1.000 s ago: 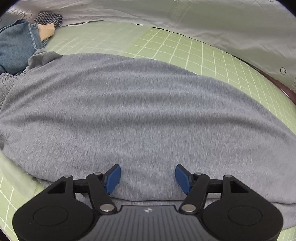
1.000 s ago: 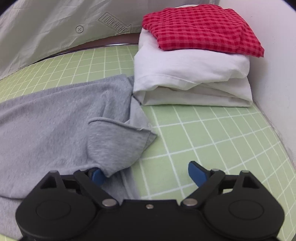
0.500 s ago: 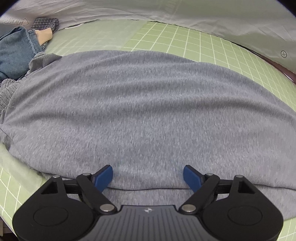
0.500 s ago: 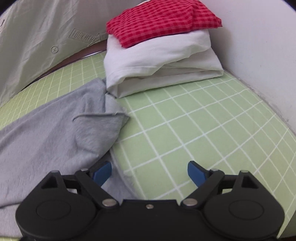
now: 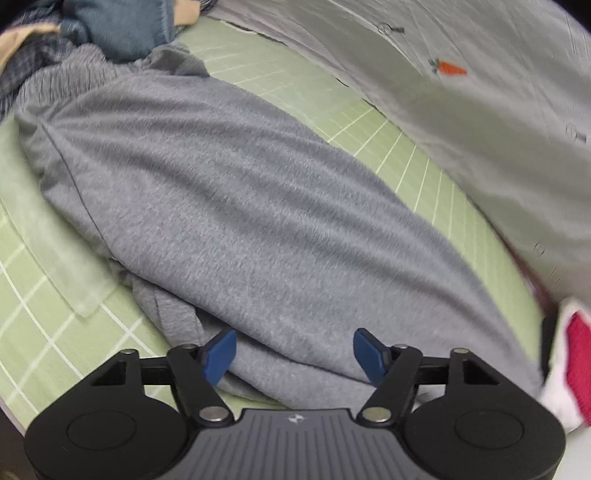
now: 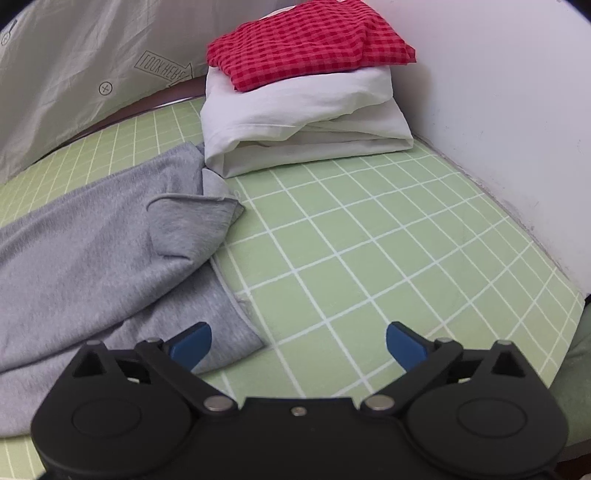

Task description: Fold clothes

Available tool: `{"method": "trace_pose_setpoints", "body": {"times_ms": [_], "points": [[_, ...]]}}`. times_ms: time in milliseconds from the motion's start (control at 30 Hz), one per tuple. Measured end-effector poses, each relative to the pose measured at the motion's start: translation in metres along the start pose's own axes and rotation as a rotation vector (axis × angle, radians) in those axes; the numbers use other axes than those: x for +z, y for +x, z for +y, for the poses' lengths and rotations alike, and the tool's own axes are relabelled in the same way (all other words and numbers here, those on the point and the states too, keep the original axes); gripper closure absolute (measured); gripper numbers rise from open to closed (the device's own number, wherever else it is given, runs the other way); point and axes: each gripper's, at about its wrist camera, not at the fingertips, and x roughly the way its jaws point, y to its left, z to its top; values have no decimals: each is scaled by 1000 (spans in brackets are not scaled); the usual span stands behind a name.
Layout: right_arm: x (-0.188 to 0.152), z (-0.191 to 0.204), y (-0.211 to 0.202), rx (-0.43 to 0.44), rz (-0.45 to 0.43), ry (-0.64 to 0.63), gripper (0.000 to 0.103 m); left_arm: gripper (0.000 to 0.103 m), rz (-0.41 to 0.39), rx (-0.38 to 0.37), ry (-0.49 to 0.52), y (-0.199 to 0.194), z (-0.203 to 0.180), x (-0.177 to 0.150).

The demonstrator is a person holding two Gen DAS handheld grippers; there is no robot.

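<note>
The grey garment (image 5: pixel 258 206) is soft, matt knit cloth with a faint fuzz — the green gridded mat (image 6: pixel 369 258) looks smooth. Each claw (image 6: pixel 298 341) has matt black plastic arms, dull metal rivets and blue pads (image 6: pixel 192 343).

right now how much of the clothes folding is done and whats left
Done: a red checked garment sits folded on a folded white one, stacked by the wall. In hand: the grey garment lies spread on the green grid mat, partly doubled over, with both the left claw and right claw open, gripping nothing. Left: finishing it, then the denim piece in the heap behind.
</note>
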Motion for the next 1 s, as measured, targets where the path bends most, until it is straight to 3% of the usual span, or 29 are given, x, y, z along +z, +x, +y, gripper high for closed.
{"method": "trace_pose_setpoints", "body": {"times_ms": [67,167,333,500,567,667,1000], "points": [[5,5,0,39,7,40,1,56,13,-77,-106,4,9,2],[12,14,0,99,20,99,1,63,39,-121,-192,12,17,3],[24,26,-2,150,18,130,1,63,53,-85,-230,19,21,5],[30,38,-3,159,6,69,0,60,25,-32,-254,16,24,11],[31,46,-1,156,8,33,0,52,-5,-16,-271,14,27,13],[34,53,6,134,9,-15,0,48,-50,6,-300,12,33,16],[44,77,30,51,8,-171,4,48,-87,18,-366,18,41,25]]}}
